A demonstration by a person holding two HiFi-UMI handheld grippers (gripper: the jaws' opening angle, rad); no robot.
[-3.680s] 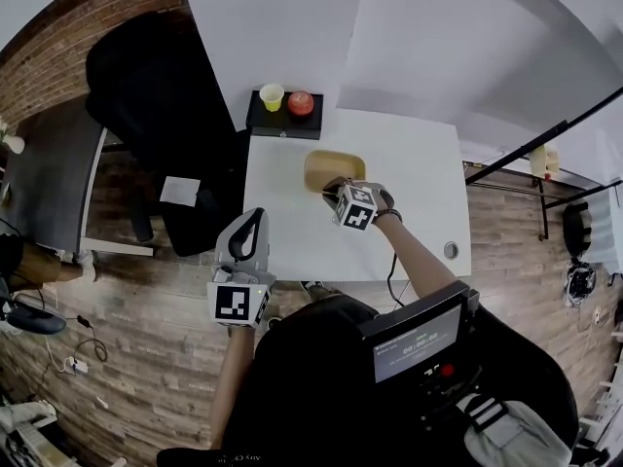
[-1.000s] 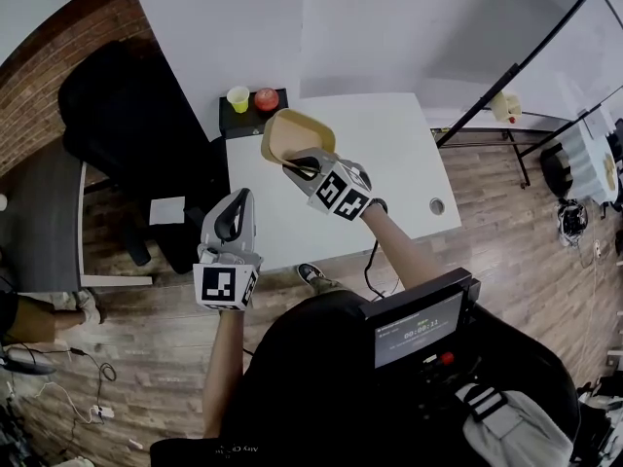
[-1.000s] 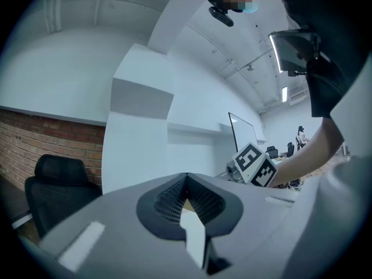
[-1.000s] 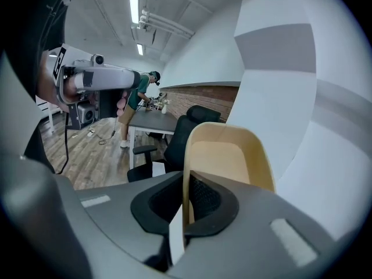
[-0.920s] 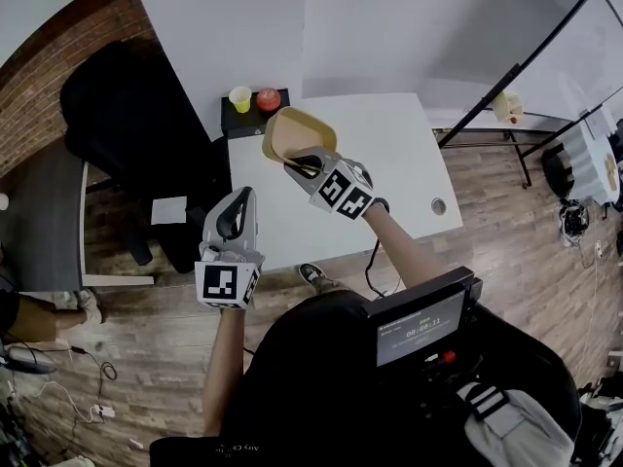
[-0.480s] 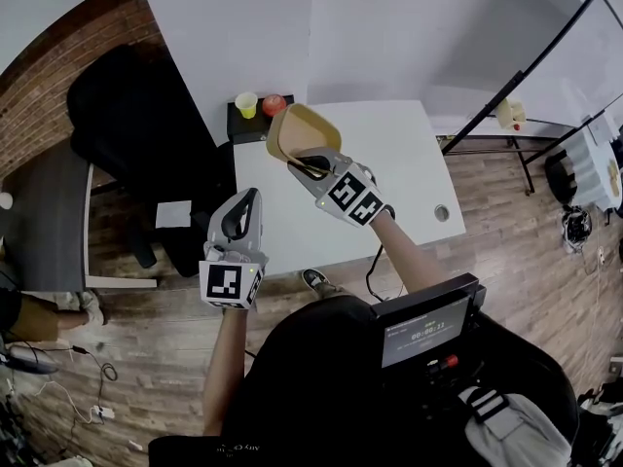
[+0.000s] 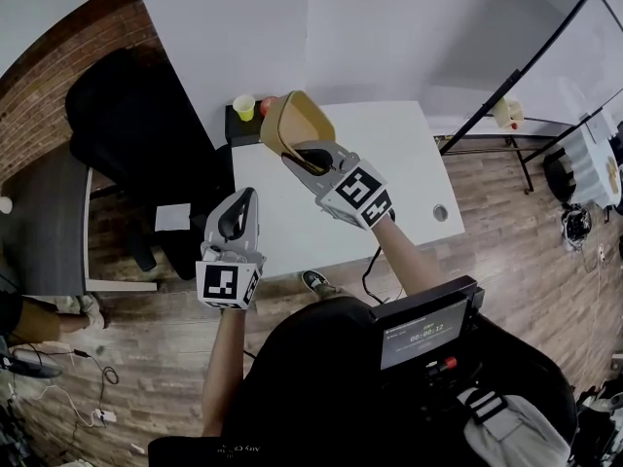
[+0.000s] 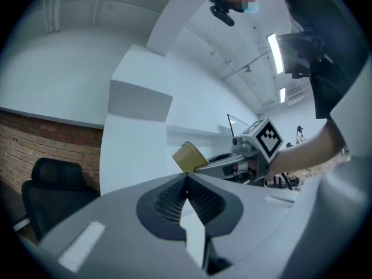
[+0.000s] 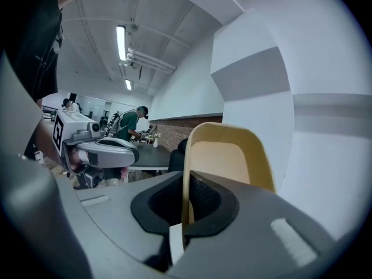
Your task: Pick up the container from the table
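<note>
My right tongs (image 7: 300, 154) are clenched on the container (image 7: 292, 123), and in the right gripper view the tan wall of the container (image 9: 232, 161) runs edge-on between the two jaws of the right tongs (image 9: 185, 214), pinched at the near rim. The container is off the table (image 7: 389, 163), held up in the air over its far left corner and tipped, so that its open side faces me and to the left. The left gripper view shows the same from the side: the container (image 8: 187, 157) sticks out past the end of the right tongs (image 8: 200, 166), with no surface under it. My left tongs (image 7: 245, 197) hang at the near left edge of the table, well apart from the container. Their jaws (image 8: 186, 182) are clenched together with nothing between them. A yellow cup (image 7: 243, 107) stands on a black box (image 7: 237, 129) at the far left end, just beside the container as I see it, and a black chair (image 7: 127, 125) sits to the left.
</note>
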